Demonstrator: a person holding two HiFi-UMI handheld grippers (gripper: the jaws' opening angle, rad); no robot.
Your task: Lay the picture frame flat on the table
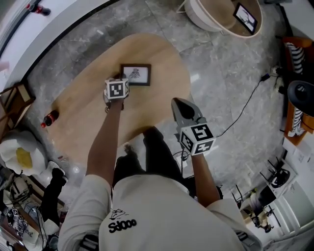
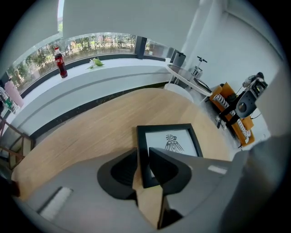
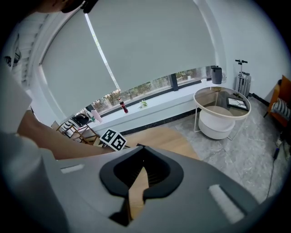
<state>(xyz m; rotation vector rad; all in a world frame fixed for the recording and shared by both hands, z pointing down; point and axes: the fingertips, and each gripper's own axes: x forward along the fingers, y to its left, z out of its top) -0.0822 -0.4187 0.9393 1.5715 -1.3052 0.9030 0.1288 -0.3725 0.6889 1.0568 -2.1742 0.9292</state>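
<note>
The picture frame (image 1: pixel 136 74) is black with a white print of a bird figure. It lies flat, face up, on the far part of the oval wooden table (image 1: pixel 83 112). My left gripper (image 1: pixel 117 83) hovers at the frame's left border. In the left gripper view its jaws (image 2: pixel 143 152) stand a narrow gap apart, and the near-left corner of the frame (image 2: pixel 169 142) shows through that gap with bare wood below it. My right gripper (image 1: pixel 177 102) is shut and empty, held up over the table's near right edge; its jaws (image 3: pixel 143 150) point across the table (image 3: pixel 159 139).
A cola bottle (image 1: pixel 49 118) lies off the table's left edge. Another bottle (image 2: pixel 60 63) stands on the white window ledge. A round white side table (image 1: pixel 221 14) holding a tablet stands beyond the table's right end, and a cable (image 1: pixel 250 95) crosses the grey floor.
</note>
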